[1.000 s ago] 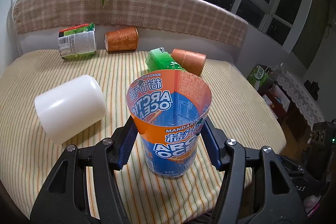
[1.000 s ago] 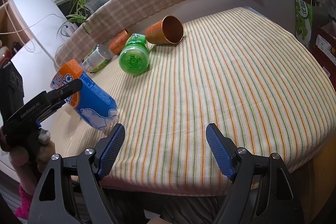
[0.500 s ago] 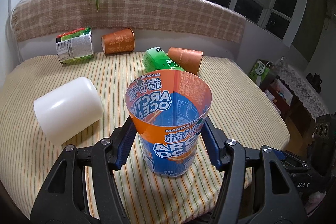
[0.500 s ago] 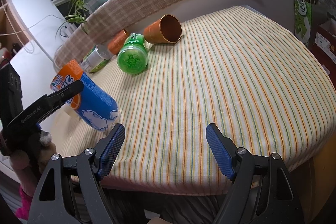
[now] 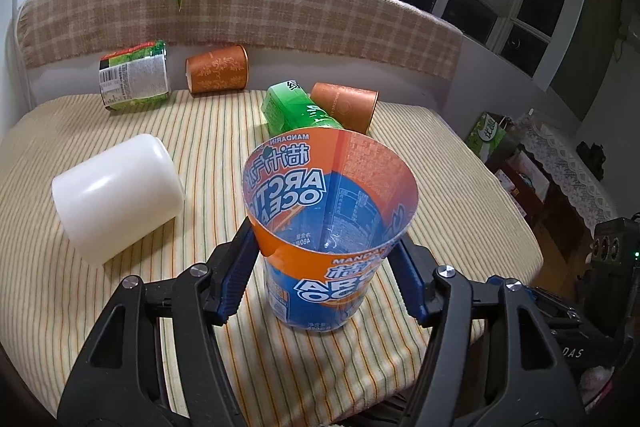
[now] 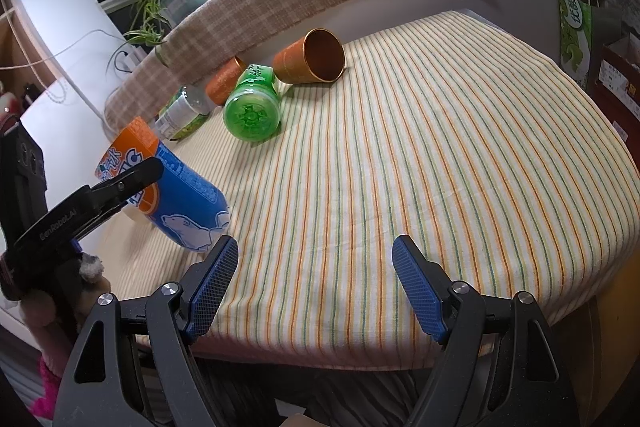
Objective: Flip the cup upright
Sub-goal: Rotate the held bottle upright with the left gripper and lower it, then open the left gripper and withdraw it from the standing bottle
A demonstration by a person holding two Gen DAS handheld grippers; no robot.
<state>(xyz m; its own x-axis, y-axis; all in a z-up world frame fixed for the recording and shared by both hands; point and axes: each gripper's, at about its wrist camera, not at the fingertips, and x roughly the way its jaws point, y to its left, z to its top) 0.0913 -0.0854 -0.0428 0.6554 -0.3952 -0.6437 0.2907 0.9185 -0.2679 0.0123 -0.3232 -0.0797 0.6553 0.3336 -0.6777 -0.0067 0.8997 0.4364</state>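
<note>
Left claw [image 5: 324, 267] grips the cup [image 5: 330, 227] at mid-wall, mouth up, axis near vertical with a slight tilt. Base sits at or just above the striped counter [image 6: 440, 147]; contact cannot be confirmed. Right claw [image 6: 316, 291] stands wide and empty, well apart to the cup's right.

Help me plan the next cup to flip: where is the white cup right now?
In the left wrist view the white cup lies on its side on the striped tablecloth, left of the orange-and-blue cup between the left gripper's fingers.
</note>
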